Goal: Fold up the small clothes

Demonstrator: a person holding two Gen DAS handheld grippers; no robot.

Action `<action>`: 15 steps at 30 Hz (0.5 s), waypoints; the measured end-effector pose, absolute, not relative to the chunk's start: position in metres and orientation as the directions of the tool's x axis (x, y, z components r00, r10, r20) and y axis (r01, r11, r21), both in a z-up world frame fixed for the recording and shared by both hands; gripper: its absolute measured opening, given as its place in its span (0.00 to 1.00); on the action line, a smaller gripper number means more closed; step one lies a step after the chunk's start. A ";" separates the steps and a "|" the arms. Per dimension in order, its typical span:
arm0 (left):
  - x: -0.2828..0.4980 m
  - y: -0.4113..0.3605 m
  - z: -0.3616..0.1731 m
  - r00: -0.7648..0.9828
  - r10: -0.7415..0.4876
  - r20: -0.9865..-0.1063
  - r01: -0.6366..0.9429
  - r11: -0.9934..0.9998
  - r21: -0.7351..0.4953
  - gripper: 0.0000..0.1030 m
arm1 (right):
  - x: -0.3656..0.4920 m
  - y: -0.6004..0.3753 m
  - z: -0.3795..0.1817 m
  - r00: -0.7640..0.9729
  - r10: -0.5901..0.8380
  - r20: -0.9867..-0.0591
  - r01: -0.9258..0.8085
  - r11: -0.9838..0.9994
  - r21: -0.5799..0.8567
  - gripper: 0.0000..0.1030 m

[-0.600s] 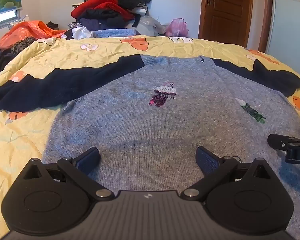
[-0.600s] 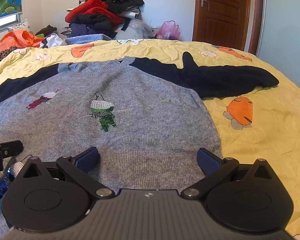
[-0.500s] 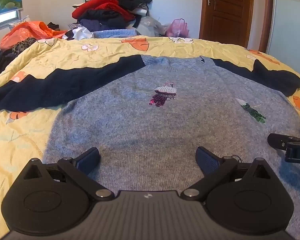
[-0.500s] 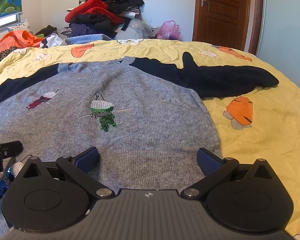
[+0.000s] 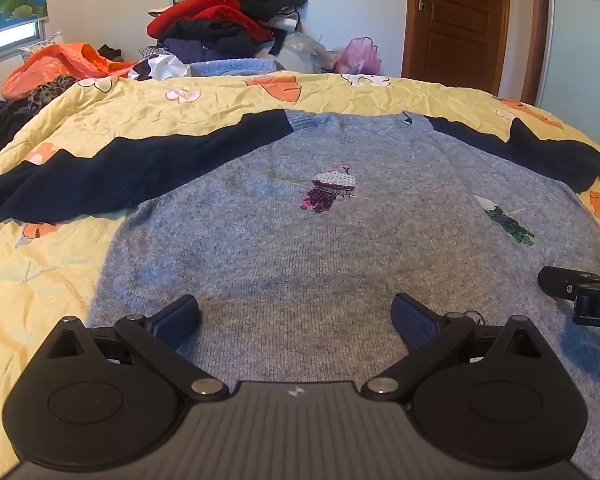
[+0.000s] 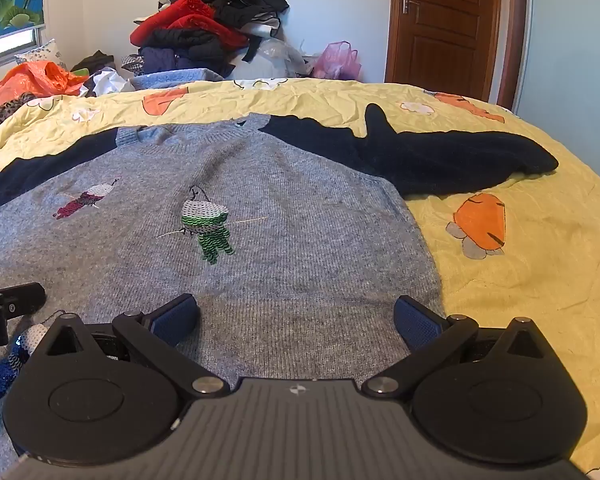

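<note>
A grey knit sweater (image 5: 320, 248) (image 6: 300, 264) with dark navy sleeves and sequin figures lies flat, front up, on the yellow bedspread (image 5: 32, 280) (image 6: 540, 272). Its left sleeve (image 5: 120, 176) and right sleeve (image 6: 440, 160) stretch out sideways. My left gripper (image 5: 296, 316) hovers over the lower left part of the sweater, jaws wide open with nothing between them. My right gripper (image 6: 296, 316) hovers over the lower right part near the hem, also open and empty. Each gripper's tip shows at the edge of the other's view.
A tall pile of red, black and dark clothes (image 5: 228, 28) (image 6: 204, 28) stands beyond the bed's far edge, with an orange bag (image 5: 60, 64) at the left. A wooden door (image 5: 456, 20) is at the back right.
</note>
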State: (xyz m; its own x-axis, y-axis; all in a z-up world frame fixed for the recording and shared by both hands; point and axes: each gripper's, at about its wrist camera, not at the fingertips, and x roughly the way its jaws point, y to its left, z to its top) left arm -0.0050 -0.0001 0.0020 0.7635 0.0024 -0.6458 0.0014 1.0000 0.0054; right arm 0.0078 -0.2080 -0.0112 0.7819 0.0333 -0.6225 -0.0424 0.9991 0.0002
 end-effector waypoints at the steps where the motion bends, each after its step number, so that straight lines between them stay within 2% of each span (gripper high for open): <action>1: -0.005 -0.001 0.002 0.764 0.003 -0.646 0.002 1.000 0.007 1.00 | 0.008 -0.208 -0.011 0.782 0.033 -0.622 -0.042 0.999 0.000 1.00; 15: -0.005 -0.001 0.002 0.764 0.003 -0.645 0.004 1.000 0.009 1.00 | 0.008 -0.208 -0.011 0.782 0.033 -0.622 -0.042 0.999 0.001 1.00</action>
